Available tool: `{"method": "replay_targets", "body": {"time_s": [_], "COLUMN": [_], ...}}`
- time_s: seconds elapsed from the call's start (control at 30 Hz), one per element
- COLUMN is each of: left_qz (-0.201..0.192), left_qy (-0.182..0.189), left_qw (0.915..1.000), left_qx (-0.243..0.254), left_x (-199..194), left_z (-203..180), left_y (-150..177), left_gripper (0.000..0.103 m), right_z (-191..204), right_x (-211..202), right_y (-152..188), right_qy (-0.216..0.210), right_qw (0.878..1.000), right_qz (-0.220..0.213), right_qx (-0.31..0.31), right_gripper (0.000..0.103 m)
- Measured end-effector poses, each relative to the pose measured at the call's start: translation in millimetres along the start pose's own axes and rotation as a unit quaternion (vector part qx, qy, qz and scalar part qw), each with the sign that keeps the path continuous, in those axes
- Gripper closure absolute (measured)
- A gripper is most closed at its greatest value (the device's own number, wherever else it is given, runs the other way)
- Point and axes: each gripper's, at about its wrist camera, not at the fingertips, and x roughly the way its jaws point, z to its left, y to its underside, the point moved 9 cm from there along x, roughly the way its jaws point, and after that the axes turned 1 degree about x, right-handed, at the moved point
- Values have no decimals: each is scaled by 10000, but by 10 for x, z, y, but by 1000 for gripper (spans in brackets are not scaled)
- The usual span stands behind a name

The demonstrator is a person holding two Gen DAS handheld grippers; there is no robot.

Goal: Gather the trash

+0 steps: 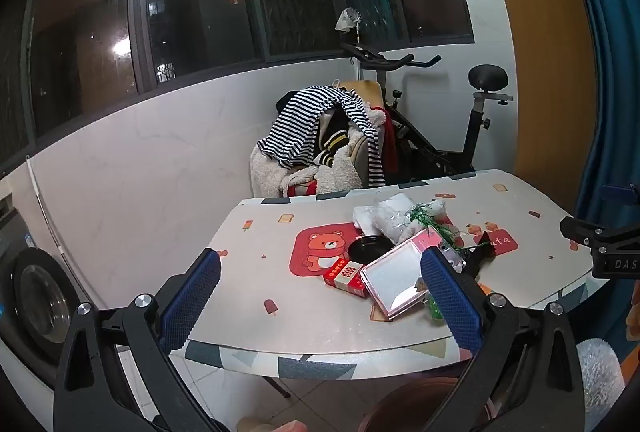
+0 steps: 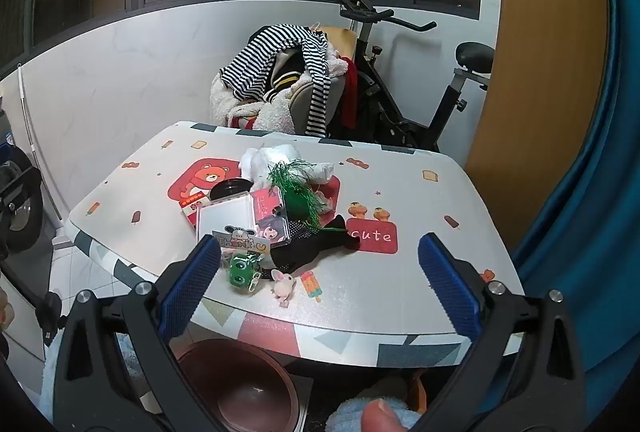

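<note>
White laminate printed with bears and ice lollies covers the desk (image 2: 400, 192), and the whole heap of trash (image 2: 272, 208) sits untouched near its middle, so collecting has not begun as far as I can judge. Below the near edge stands a round reddish-brown bin (image 2: 248, 388), the likely place for it all, though that is a guess.

Largest in the heap are the crumpled white plastic bags (image 2: 280, 160) on the far side, then a clear flat plastic case with a pink rim (image 2: 226, 218) and a limp black cloth piece (image 2: 312, 244) on the right. Smaller come a tuft of green tinsel (image 2: 292, 180), a black round lid (image 2: 230, 189), a red cardboard packet (image 1: 347, 274), a green keyring toy (image 2: 240, 270) and a tiny pink rabbit figure (image 2: 283, 288) nearest the edge.

Both the left gripper (image 1: 320, 296) and right gripper (image 2: 318, 286) hover short of the desk, jaws spread wide and empty.
</note>
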Motion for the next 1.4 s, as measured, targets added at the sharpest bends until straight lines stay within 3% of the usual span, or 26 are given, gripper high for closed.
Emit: {"method": "replay_targets", "body": {"time_s": [1.4], "left_qz": [57], "left_qy": [19], "left_qw": [10000], "left_qx": [-11], "left_x": [-11], "left_z": [-24], "left_y": [4], "left_gripper": [5], "right_z": [1], "right_x": [15], "right_y": [7], "right_qy": [22], "right_qw": [10000], "right_qz": [-14], "right_qx": [-15], "right_gripper": [6]}}
